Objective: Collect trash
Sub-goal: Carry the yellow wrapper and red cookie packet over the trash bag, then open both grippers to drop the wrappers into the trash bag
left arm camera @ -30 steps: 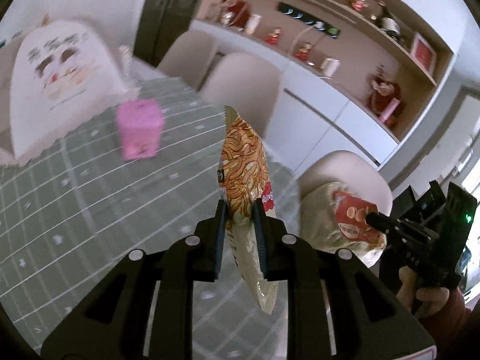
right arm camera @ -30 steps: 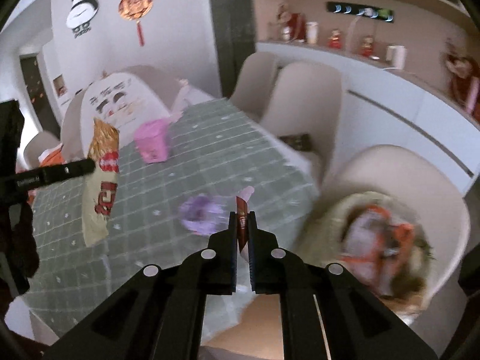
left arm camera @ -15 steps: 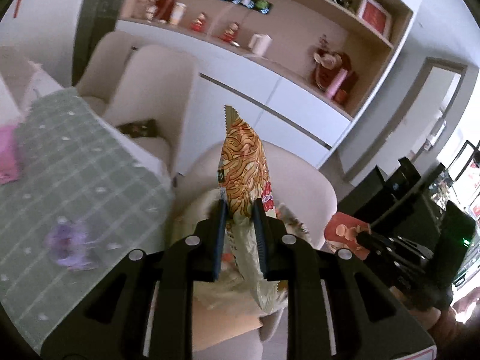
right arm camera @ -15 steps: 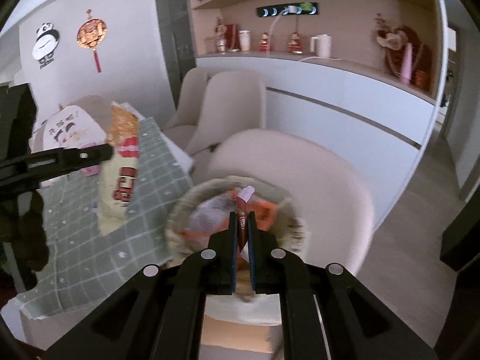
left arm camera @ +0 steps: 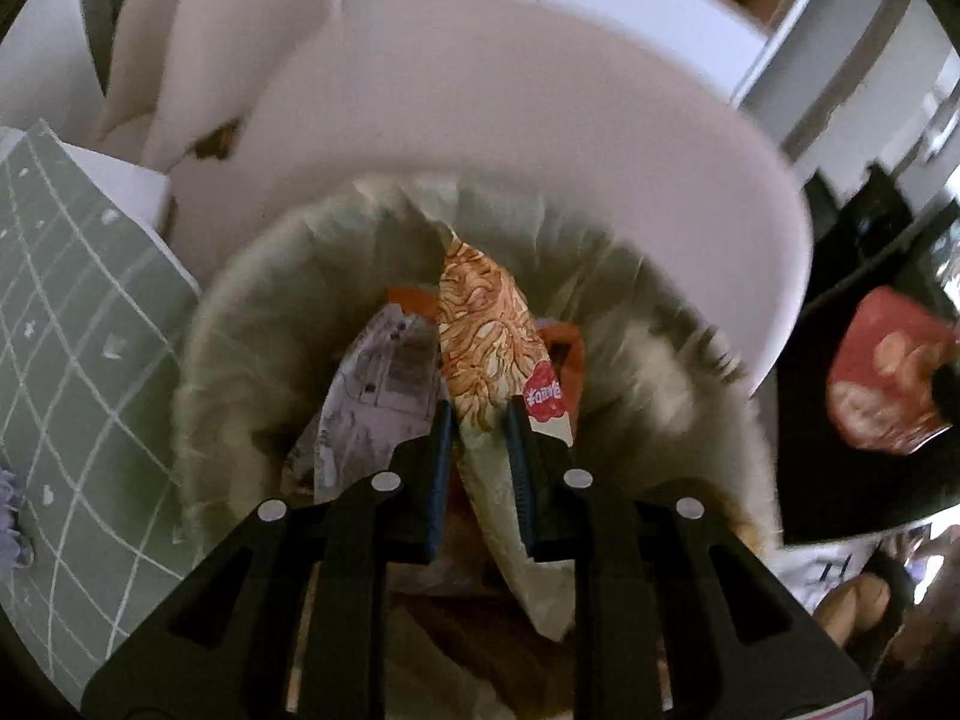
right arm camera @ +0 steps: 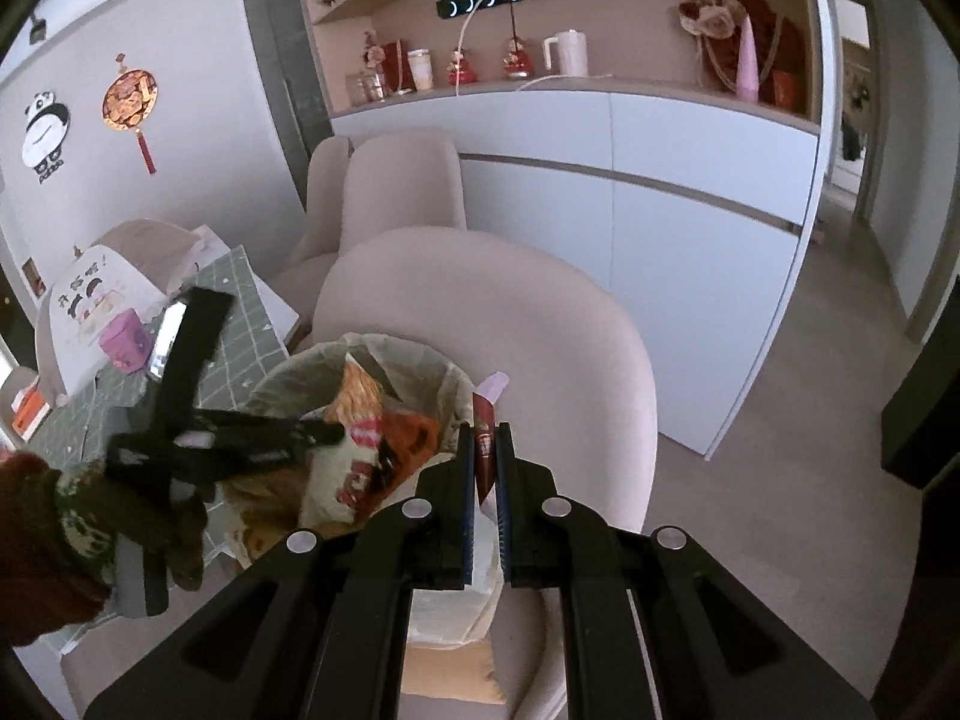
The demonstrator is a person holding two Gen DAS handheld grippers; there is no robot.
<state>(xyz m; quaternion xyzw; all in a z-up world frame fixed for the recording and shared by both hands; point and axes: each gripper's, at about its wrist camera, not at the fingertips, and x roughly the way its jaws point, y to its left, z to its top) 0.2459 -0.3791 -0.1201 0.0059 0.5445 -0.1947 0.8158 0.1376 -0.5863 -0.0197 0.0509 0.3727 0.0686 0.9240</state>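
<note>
Both grippers have swung from the table to the lined bin (left arm camera: 252, 324). The left gripper (left arm camera: 477, 420) is clamped on the noodle packet (left arm camera: 486, 324), positioned over the bin opening. The right gripper (right arm camera: 485, 450) is clamped on a red wrapper (right arm camera: 485, 429) at the bin's rim.

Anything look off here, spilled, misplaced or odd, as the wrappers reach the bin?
One oddity: the lined trash bin stands on the seat of a beige chair, not the floor. Nothing spilled. The left gripper holds a noodle packet over it; the right gripper grips a red wrapper.
</note>
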